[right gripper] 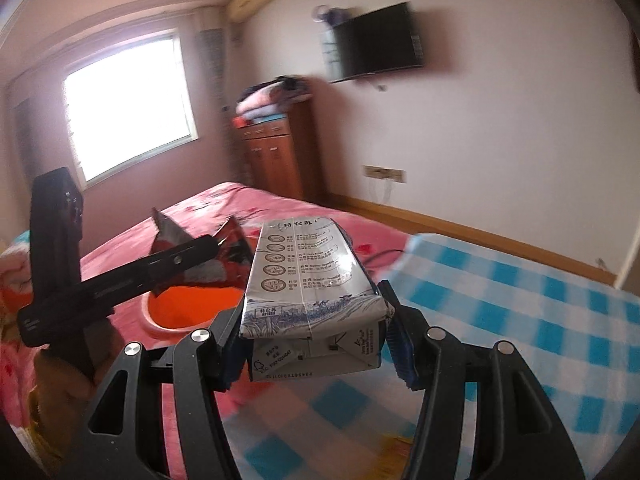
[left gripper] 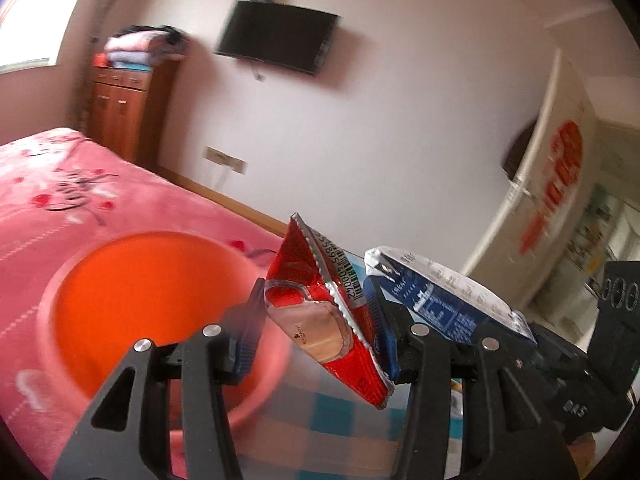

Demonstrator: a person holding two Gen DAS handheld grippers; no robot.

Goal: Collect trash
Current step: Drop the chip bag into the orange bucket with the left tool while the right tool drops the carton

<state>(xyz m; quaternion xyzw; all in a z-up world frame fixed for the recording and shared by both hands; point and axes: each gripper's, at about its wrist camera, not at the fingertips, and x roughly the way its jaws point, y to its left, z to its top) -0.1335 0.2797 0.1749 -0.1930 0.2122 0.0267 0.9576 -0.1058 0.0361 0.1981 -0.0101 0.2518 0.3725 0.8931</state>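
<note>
My left gripper (left gripper: 314, 300) is shut on a crumpled red snack wrapper (left gripper: 320, 320), which it holds in the air just right of an orange bin (left gripper: 140, 300) with a pink rim. My right gripper (right gripper: 312, 312) is shut on a flattened blue-and-white milk carton (right gripper: 308, 276), its pads pressing both sides. In the left wrist view the carton (left gripper: 440, 292) hangs close beside the wrapper on the right. In the right wrist view the left gripper (right gripper: 200, 252) and the red wrapper (right gripper: 230, 250) are over the near edge of the bin (right gripper: 192, 304).
A pink flowered blanket (left gripper: 60, 200) covers the bed behind the bin. A blue checked cloth (right gripper: 520, 312) lies below and to the right. A wooden cabinet (right gripper: 276, 152), a wall television (left gripper: 276, 36) and a door (left gripper: 560, 184) stand farther off.
</note>
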